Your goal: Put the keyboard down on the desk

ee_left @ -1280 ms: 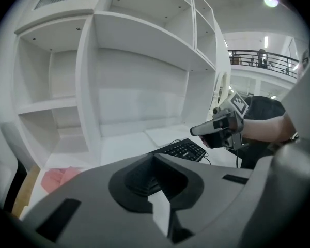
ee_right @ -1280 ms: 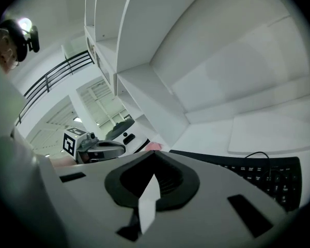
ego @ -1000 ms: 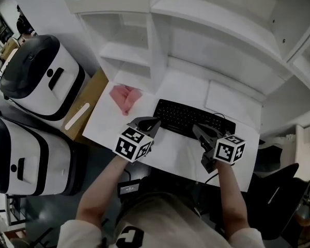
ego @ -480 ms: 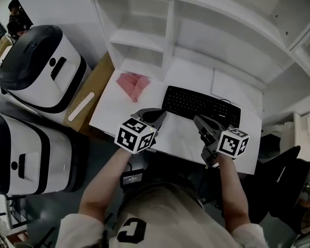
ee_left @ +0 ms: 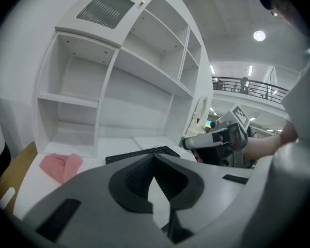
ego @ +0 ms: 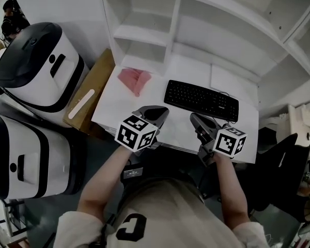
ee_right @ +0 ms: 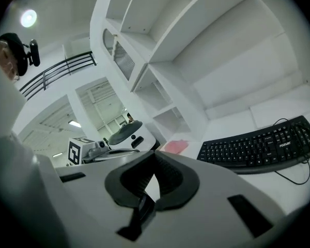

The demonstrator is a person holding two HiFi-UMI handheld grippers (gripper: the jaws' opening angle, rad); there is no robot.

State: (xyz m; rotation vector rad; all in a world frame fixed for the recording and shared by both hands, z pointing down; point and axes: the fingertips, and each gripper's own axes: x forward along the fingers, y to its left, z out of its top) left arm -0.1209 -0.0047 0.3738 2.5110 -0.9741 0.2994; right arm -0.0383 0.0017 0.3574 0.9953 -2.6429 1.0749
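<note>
Whereas a second ago both grippers sat right at the near edge of the keyboard, the left gripper at its left end and the right gripper over its front rim, they have now drawn back toward the bottom of the head view. They hang clear of it, with a strip of bare white desk showing between their tips and the keys. Half a second ago that gap was only starting to open; it is wider now. The keyboard lies flat on the desk just right of centre in the frame, below the empty white shelf unit. Its cable loops off behind its right end, and a pink cloth lies apart from it toward the upper left. Nothing touches the keyboard.

Each gripper's own view shows its jaws pressed together with nothing between them, so both are closed and empty. The right gripper view has the keyboard at its right side, ahead of the tips. The left gripper view shows it as a thin dark strip beyond the closed jaws.

By my reading the setting-down is finished: the keyboard rests on the desk unsupported, and the retreat of both hands looks like the end of the job rather than a pause before another grasp
</note>
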